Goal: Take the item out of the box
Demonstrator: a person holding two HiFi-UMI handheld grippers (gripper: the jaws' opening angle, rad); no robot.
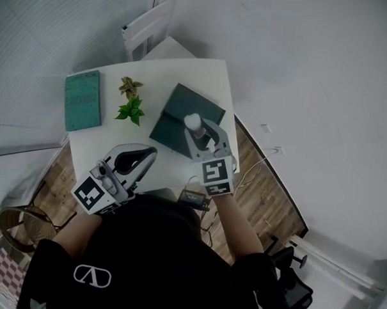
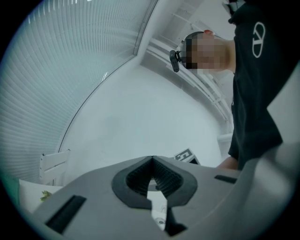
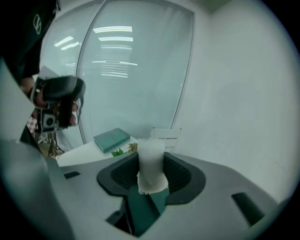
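In the head view we see the right gripper [image 1: 196, 129] over the dark green box [image 1: 183, 108], which lies on the white table [image 1: 171, 73]. A white item [image 1: 193, 122] stands between its jaws. We judge that the taking-out step is in hand, with the item gripped and held above the box. The right forearm reaches forward from the body, and the left gripper [image 1: 144, 157] hangs near the front edge of the table, apart from the box. In the left gripper view its jaws are together with nothing between them, and they point up toward the wall. In the right gripper view the pads [image 3: 180, 173] press on both sides of the white item, and its frayed lower end hangs over the green box. The next move, we think, calls for a steady grip while we carry the item sideways to a bare part of the table.
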